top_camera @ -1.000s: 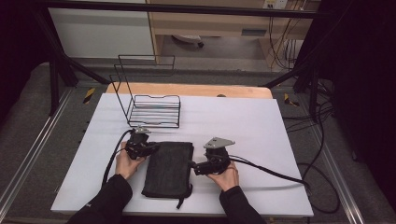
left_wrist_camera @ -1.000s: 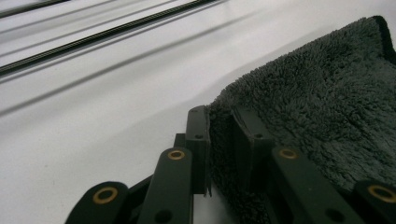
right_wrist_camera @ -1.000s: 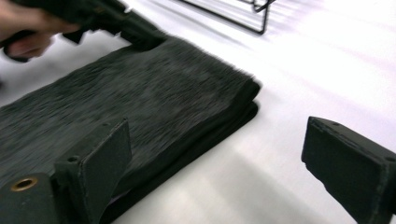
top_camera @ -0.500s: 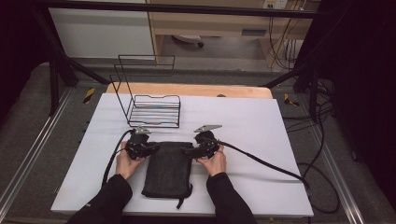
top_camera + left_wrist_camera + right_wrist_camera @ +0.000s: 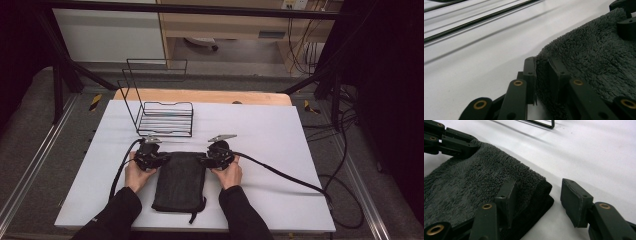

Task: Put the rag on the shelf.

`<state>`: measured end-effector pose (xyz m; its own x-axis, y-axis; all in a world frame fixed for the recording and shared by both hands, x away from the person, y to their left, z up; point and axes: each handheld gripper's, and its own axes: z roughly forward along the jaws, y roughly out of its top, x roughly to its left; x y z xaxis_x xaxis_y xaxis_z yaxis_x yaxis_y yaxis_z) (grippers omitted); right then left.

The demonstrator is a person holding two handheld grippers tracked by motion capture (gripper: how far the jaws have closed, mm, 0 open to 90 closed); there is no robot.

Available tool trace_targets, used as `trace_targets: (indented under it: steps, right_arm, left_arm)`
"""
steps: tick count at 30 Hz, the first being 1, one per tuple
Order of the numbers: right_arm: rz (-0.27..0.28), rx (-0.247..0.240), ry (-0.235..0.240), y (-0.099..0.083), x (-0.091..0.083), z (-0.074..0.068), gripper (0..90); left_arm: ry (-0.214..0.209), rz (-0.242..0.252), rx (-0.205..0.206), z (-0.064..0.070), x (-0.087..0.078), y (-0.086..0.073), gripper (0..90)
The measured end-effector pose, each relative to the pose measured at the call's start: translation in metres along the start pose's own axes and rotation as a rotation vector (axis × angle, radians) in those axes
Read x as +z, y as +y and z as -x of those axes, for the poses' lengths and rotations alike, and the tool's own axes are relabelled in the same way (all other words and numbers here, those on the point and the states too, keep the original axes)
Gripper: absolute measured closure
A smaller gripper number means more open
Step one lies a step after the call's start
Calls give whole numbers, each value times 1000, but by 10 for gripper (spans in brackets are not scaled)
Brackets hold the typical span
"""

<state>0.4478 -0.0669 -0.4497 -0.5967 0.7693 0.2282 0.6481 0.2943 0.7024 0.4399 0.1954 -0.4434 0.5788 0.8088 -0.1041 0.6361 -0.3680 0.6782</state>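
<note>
A dark grey folded towel lies flat on the white table, its short edge away from the person. My left gripper is at the towel's far left corner; in the left gripper view the left gripper is shut on the fluffy towel edge. My right gripper is at the far right corner. In the right gripper view the right gripper stands open, one jaw resting on the towel, the other on the bare table beside the folded corner.
A black wire rack stands just beyond the towel at the back left of the table. Cables trail from both grippers, the right one across the table to its right edge. A wooden board borders the far edge.
My right gripper has moved from the towel's right side up and leftward to its far right corner. The left gripper has stayed at the far left corner.
</note>
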Motion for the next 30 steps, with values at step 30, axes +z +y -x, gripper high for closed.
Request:
trace_targets:
  steps: [30]
  right_arm:
    - [1, 123, 84, 0, -3, 0, 792]
  left_arm:
    - [-52, 37, -82, -8, -11, 2, 817]
